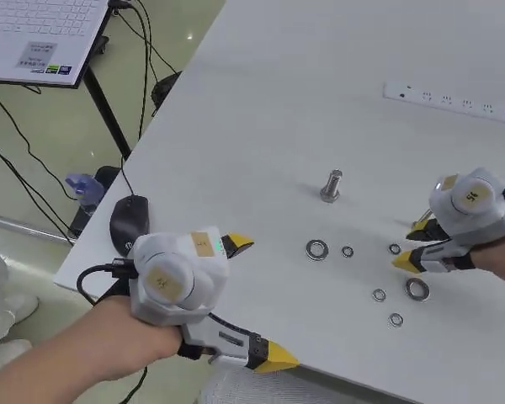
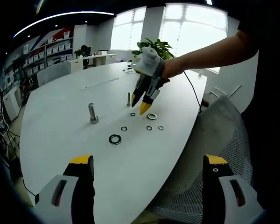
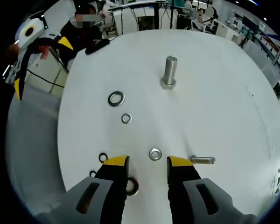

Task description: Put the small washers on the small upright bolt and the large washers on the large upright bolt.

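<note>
The large upright bolt [image 1: 332, 185] [image 2: 93, 113] [image 3: 170, 71] stands mid-table. The small bolt [image 2: 129, 98] [image 3: 203, 160] stands just beyond my right gripper [image 1: 411, 244] [image 2: 142, 105] [image 3: 147, 161], which is open and empty above the loose washers. A small washer [image 3: 155, 154] [image 1: 394, 249] lies just ahead of its tips, and a large washer [image 1: 417, 289] [image 3: 130, 185] lies under its left jaw. Another large washer [image 1: 316, 249] [image 2: 115, 139] [image 3: 116, 98] and a small one [image 1: 348, 251] [image 3: 126, 118] lie nearer the large bolt. My left gripper [image 1: 259, 301] [image 3: 41, 65] hangs wide open at the table's near edge.
A white power strip [image 1: 450, 103] lies at the table's far right. A black mouse [image 1: 128, 220] sits by the left edge, close to my left hand. A laptop [image 1: 34, 34] stands on a side stand off the table. A mesh chair [image 2: 214, 140] is beside the table.
</note>
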A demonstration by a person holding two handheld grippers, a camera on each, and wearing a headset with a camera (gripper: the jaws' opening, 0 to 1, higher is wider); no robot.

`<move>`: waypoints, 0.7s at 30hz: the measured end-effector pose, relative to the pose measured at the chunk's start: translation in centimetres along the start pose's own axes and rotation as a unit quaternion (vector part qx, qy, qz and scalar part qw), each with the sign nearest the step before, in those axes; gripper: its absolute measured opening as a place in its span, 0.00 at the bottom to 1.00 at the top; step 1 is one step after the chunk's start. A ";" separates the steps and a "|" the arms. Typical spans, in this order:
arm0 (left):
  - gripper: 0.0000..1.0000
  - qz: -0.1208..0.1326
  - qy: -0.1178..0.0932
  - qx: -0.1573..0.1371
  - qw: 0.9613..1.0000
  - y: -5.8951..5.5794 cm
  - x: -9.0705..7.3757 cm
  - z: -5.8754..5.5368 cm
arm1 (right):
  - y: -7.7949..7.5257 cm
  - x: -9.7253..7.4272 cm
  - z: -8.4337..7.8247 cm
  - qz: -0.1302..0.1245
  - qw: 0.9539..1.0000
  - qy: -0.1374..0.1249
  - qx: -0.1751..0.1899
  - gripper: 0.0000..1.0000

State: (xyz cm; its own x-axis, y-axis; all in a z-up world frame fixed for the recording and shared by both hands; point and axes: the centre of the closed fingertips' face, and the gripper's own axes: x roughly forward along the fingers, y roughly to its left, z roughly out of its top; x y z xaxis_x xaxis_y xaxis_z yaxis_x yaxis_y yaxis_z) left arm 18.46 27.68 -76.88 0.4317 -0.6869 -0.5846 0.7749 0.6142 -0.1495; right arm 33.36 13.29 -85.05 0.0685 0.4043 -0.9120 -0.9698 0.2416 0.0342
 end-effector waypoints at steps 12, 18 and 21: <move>0.97 0.001 0.004 0.000 1.000 -0.1 -0.4 -0.6 | -0.4 1.2 -0.4 -0.005 0.999 0.037 -0.024 0.28; 0.95 0.003 0.007 -0.003 1.000 0.0 -0.7 -1.0 | -0.5 1.5 -0.3 -0.005 0.998 0.049 -0.032 0.26; 0.94 0.003 0.006 -0.007 1.000 -0.1 -0.8 -1.2 | -0.4 1.7 -0.4 -0.005 0.997 0.059 -0.041 0.25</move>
State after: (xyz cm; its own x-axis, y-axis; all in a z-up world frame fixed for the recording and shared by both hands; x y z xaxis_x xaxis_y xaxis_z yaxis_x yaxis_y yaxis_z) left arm 17.55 28.62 -77.36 0.4313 -0.6785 -0.5947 0.7652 0.6243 -0.1572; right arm 33.74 13.47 -86.75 0.0546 0.2938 -0.9543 -0.9856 0.1692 -0.0043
